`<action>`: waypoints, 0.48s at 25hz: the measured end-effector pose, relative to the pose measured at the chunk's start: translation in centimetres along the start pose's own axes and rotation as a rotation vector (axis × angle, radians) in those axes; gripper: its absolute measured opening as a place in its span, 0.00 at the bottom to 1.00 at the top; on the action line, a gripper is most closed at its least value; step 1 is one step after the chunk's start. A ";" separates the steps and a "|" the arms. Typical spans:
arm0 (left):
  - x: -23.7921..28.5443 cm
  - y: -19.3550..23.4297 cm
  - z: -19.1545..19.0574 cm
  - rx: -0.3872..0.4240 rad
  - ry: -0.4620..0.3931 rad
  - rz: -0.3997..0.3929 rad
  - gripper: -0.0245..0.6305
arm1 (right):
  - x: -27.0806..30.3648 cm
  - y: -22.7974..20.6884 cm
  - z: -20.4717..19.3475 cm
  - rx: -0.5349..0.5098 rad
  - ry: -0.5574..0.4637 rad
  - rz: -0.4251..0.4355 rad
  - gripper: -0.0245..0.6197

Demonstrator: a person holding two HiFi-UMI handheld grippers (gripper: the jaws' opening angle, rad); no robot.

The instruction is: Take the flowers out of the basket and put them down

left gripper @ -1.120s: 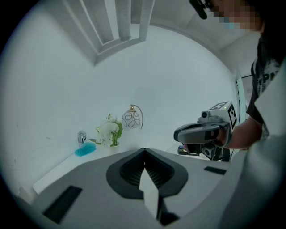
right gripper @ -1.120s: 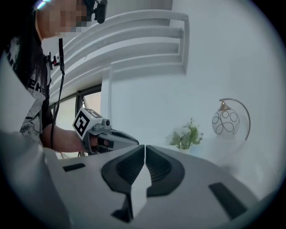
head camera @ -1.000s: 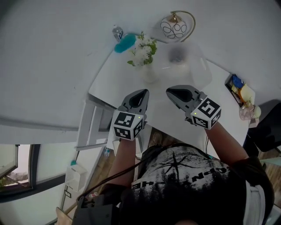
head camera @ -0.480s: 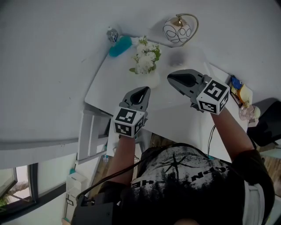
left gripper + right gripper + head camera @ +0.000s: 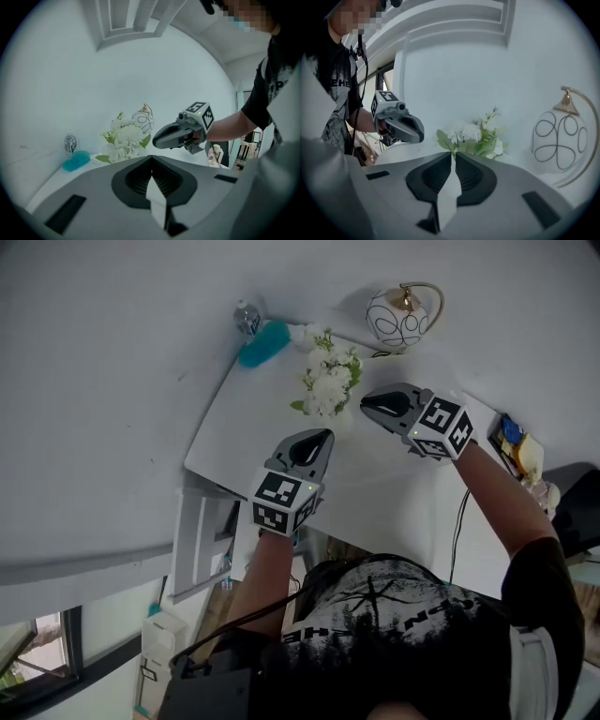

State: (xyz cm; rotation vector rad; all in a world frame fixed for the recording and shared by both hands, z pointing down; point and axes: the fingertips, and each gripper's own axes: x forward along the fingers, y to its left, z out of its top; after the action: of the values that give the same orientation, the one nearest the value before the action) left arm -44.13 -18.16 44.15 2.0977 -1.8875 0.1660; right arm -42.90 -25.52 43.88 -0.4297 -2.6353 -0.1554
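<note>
A bunch of white flowers with green leaves stands at the far side of the white table; its container is hard to make out below the blooms. My right gripper is shut and empty, with its tip close to the right of the flowers. In the right gripper view the flowers rise just beyond the closed right gripper. My left gripper is shut and empty too, a little nearer than the flowers. From the left gripper I see the flowers ahead to the left.
A round white lamp with a gold arc stands behind the flowers. A teal object and a small bottle lie at the far left corner. Small items sit at the table's right edge. White slatted furniture stands left of the table.
My right gripper has moved forward and left, up to the flowers. The left gripper has edged forward slightly. Both stay shut.
</note>
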 end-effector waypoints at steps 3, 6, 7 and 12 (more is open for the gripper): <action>0.0 0.1 0.1 -0.002 -0.001 -0.017 0.05 | 1.7 -0.8 -1.2 0.005 0.026 0.017 0.08; 0.1 0.1 0.1 -0.011 -0.007 -0.037 0.05 | 3.0 -1.5 -2.5 0.041 0.044 0.015 0.23; 0.1 0.2 0.0 -0.016 -0.011 -0.046 0.05 | 3.3 -1.8 -3.0 0.048 0.049 0.005 0.26; 0.0 0.7 -0.4 -0.037 -0.023 -0.060 0.05 | 5.6 -2.4 -4.8 0.090 0.061 -0.003 0.44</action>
State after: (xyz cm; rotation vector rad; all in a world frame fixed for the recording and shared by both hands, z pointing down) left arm -44.73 -18.11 44.62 2.1376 -1.8241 0.0932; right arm -46.37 -27.17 50.59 -0.3850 -2.5718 -0.0498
